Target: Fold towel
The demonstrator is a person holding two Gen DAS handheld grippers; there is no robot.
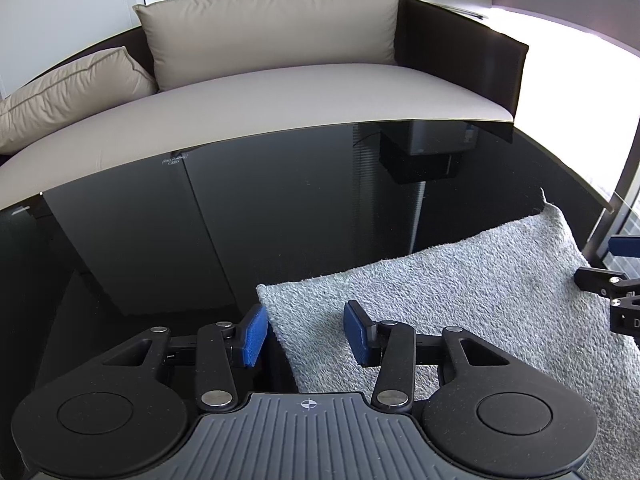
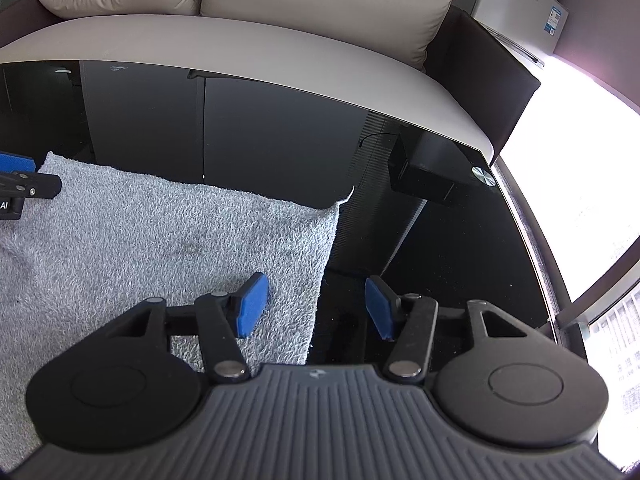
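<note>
The towel [image 1: 460, 300] lies flat on a black glass table [image 1: 280, 208], grey and thick-piled, with its left edge under the left claw [image 1: 306, 334] and its right edge under the right claw [image 2: 316, 306]. Both claws stand apart and clamp nothing: each straddles a side edge, one blue pad over the pile and the other over bare glass.

The main risk, as I judge it, is a poor grasp. If the pads close where they hang, they may pinch only loose pile or slide off the edge, since the glass is slick and the cloth could skate rather than bunch. Uneven pickup is the second risk: if one claw catches and the other misses, the towel would drag askew and the fold would land crooked. I cannot tell whether the lower pads touch the cloth or sit just above it.

The left view shows the towel's left near corner and its far right corner curling up, plus the right claw's tip at the frame's right edge. The right view alone shows the right edge running straight toward the camera, a faint darker patch mid-towel, and a box [image 2: 424, 176] near the table's far right corner. Both show the sofa [image 1: 248, 92] behind the table.
</note>
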